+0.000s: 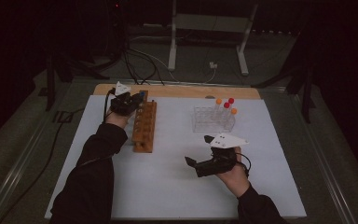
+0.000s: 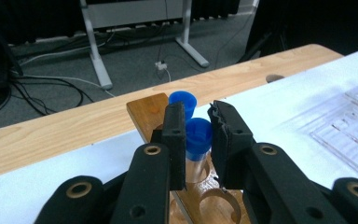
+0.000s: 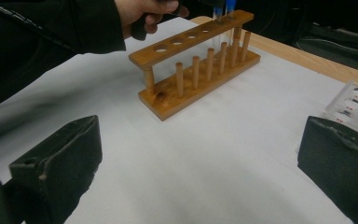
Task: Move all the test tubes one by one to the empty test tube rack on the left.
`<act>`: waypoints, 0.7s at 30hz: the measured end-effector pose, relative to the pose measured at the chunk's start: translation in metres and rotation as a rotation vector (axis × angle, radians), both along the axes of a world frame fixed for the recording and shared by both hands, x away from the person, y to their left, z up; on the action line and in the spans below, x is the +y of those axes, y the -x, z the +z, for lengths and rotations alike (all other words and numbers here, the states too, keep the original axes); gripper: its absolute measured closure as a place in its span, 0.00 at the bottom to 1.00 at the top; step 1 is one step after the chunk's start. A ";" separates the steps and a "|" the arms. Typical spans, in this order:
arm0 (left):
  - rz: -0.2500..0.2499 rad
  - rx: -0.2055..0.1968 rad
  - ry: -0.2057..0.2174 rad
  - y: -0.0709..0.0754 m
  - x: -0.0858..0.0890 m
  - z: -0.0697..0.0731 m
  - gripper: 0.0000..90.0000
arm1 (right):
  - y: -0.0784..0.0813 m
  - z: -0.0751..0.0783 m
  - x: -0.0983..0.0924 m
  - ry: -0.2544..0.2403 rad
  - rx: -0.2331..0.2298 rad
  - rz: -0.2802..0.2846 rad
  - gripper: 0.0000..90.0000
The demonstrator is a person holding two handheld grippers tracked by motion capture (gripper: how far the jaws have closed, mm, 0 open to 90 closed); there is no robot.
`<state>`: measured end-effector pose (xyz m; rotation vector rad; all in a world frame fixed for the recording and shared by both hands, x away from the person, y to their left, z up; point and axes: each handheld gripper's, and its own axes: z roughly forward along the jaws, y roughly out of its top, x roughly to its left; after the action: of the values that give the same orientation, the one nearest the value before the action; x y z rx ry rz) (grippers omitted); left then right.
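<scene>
Left gripper (image 2: 198, 133) squeezing a blue-capped tube (image 2: 198, 137) standing in a far-end hole of the wooden rack (image 1: 145, 127), another blue-capped tube (image 2: 182, 101) just behind it, right gripper (image 1: 192, 164) with jaws wide apart, holding nothing, above the white mat (image 1: 168, 177), near the clear rack (image 1: 213, 120).

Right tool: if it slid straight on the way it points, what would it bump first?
Probably the wooden rack, side on. The right tool stands open with bare white table between, though depth is hard to judge.

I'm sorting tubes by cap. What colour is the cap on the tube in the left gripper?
Blue. The tube's cap shows best in the left gripper view.
</scene>
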<state>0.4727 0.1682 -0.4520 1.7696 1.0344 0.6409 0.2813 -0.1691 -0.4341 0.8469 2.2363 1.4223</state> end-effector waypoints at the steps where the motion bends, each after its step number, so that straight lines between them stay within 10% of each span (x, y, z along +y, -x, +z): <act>1: 0.000 0.005 0.001 0.000 0.000 0.000 0.86 | 0.000 0.000 0.000 0.001 -0.002 0.001 0.00; 4: -0.005 0.008 -0.005 0.002 -0.001 0.001 0.83 | 0.001 0.002 -0.001 -0.005 -0.003 0.000 0.00; 16: -0.064 -0.011 0.001 0.040 0.001 0.027 0.15 | -0.004 0.014 -0.013 -0.008 -0.038 -0.037 0.00; 21: -0.164 -0.008 0.025 0.065 0.005 0.033 0.02 | -0.011 0.022 -0.024 -0.002 -0.054 -0.082 0.00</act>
<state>0.4081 0.1736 -0.4190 1.8066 0.8781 0.5301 0.2918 -0.1935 -0.4124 0.8801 2.1353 1.3934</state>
